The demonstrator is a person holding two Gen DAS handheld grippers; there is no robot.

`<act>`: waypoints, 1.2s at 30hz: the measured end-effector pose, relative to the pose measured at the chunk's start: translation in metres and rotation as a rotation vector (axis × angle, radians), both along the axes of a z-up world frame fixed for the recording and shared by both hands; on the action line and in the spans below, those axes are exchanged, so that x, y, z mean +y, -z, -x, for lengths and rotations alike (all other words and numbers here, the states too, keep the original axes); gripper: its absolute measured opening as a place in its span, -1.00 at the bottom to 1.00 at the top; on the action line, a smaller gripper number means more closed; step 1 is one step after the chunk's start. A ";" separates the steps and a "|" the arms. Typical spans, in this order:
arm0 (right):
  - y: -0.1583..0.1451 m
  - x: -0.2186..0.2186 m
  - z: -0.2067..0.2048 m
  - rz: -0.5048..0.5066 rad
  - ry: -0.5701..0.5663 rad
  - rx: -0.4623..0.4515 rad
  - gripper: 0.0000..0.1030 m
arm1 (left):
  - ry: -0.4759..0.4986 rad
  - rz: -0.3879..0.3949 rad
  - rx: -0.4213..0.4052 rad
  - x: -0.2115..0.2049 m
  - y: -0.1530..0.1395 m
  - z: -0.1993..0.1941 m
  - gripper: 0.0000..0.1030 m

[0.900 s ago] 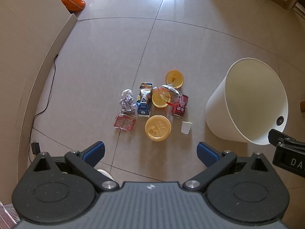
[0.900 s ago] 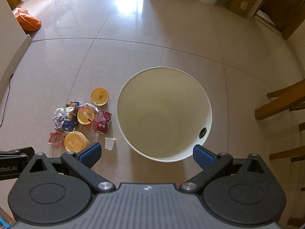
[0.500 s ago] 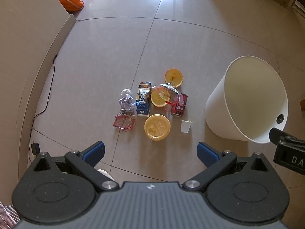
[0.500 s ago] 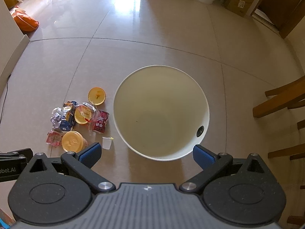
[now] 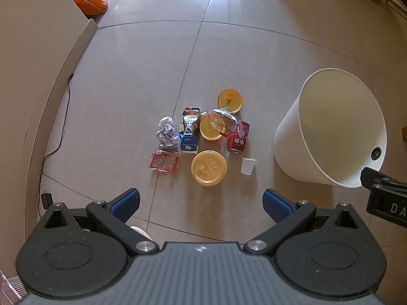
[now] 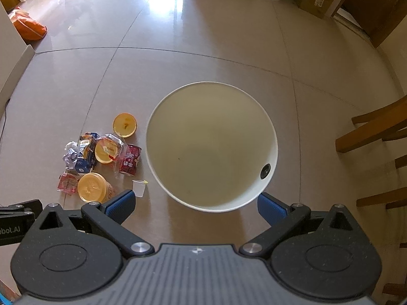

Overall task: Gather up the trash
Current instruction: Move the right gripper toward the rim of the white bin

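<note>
trash lies in a small pile on the tiled floor (image 5: 132, 81), ahead of the left gripper (image 5: 201, 199), whose blue fingertips (image 5: 126, 200) stand wide apart with nothing between them. closest to the fingers, a little toward the right one, is a yellow cup lid (image 5: 208, 168), and just to its right a small white cup (image 5: 247, 165) stands upright. ahead of the left finger there is a red wrapper (image 5: 164, 162), and past it a crumpled paper ball (image 5: 167, 135) and a blue carton (image 5: 189, 133) lying on its side. further on a clear bag with a yellow lid inside (image 5: 215, 125) touches a red can (image 5: 238, 137), and a yellow round cup (image 5: 230, 100) is the farthest piece. the white bin (image 5: 288, 137) stands well to the right of the right finger – apart from the pile. the right gripper (image 6: 195, 204) hangs over this bin (image 6: 273, 137), also released and empty; the bin's open mouth lies ahead between its fingers, and the pile is off beyond the left finger, with the yellow lidded cup (image 6: 91, 186) just in front of that fingertip (image 6: 120, 204). wooden chair legs (image 6: 376, 124) show far to the right – and an orange bag (image 6: 29, 26) far ahead on the left.
</note>
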State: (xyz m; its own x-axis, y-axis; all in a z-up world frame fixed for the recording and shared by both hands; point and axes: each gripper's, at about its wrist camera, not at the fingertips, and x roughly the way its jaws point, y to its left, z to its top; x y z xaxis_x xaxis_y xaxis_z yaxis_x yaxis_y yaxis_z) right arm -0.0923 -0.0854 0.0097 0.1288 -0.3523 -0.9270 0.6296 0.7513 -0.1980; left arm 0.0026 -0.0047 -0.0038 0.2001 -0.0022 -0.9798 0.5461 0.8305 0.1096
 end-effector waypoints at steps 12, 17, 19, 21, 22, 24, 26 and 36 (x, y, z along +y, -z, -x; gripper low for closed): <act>0.010 -0.007 0.001 -0.005 0.040 0.007 1.00 | 0.029 0.016 -0.001 -0.005 0.009 0.000 0.99; 0.018 -0.012 0.001 -0.007 0.064 0.007 1.00 | 0.031 0.019 0.005 -0.007 0.017 -0.002 0.99; 0.021 -0.015 0.001 -0.016 0.077 -0.001 1.00 | 0.030 0.021 0.007 -0.008 0.020 -0.003 0.99; 0.024 -0.017 0.000 -0.021 0.085 -0.008 1.00 | 0.032 0.023 0.009 -0.009 0.023 -0.005 0.99; 0.026 -0.017 -0.001 -0.020 0.087 -0.009 1.00 | 0.033 0.025 0.008 -0.010 0.025 -0.006 0.99; 0.029 -0.019 -0.001 -0.017 0.093 -0.018 1.00 | 0.034 0.025 0.010 -0.010 0.030 -0.008 0.99; 0.033 -0.022 0.000 -0.019 0.107 -0.031 1.00 | 0.033 0.019 0.014 -0.013 0.037 -0.011 0.99; 0.061 -0.052 0.016 -0.016 0.268 -0.026 1.00 | 0.057 0.009 0.013 -0.024 0.063 -0.020 0.99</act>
State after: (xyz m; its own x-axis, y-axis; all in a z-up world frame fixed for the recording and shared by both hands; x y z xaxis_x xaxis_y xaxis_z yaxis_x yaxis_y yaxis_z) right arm -0.1084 -0.1378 -0.0509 0.0566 -0.3621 -0.9304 0.8113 0.5599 -0.1685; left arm 0.0230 -0.0289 -0.0663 0.1867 -0.0217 -0.9822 0.5937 0.7990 0.0952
